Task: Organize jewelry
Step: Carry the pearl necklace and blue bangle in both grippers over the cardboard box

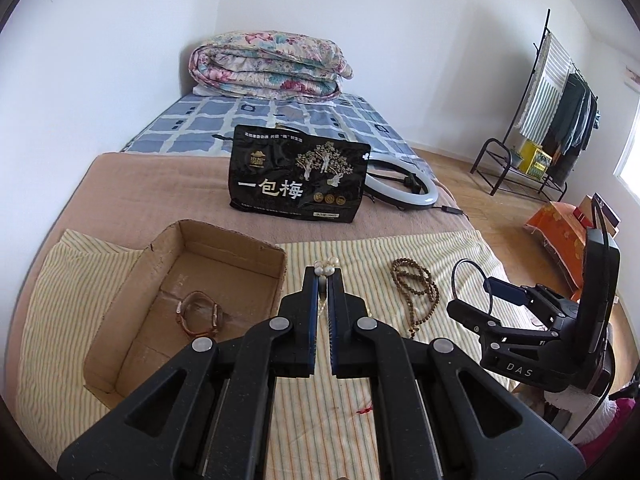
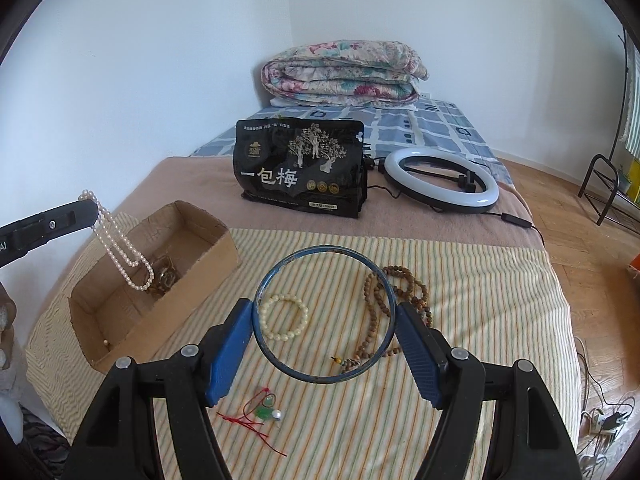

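Note:
My left gripper (image 1: pixel 323 276) is shut on a white pearl necklace (image 2: pixel 120 246), which hangs from its tip (image 2: pixel 86 210) over the open cardboard box (image 2: pixel 208 252). A brown bracelet (image 1: pixel 198 313) lies inside the box (image 1: pixel 256 256). My right gripper (image 2: pixel 324 312) is shut on a dark blue bangle (image 2: pixel 324 248), held above the striped cloth. Under it lie a cream bead bracelet (image 2: pixel 284 316), a long brown bead necklace (image 2: pixel 400 284) and a red-string jade pendant (image 2: pixel 262 410). The brown necklace (image 1: pixel 416 292) and the right gripper (image 1: pixel 468 312) also show in the left wrist view.
A black snack bag (image 2: pixel 302 170) stands behind the box. A white ring light (image 2: pixel 440 180) with its cable lies to its right. A folded floral quilt (image 2: pixel 340 74) sits at the bed's far end. A clothes rack (image 1: pixel 552 120) stands on the wooden floor.

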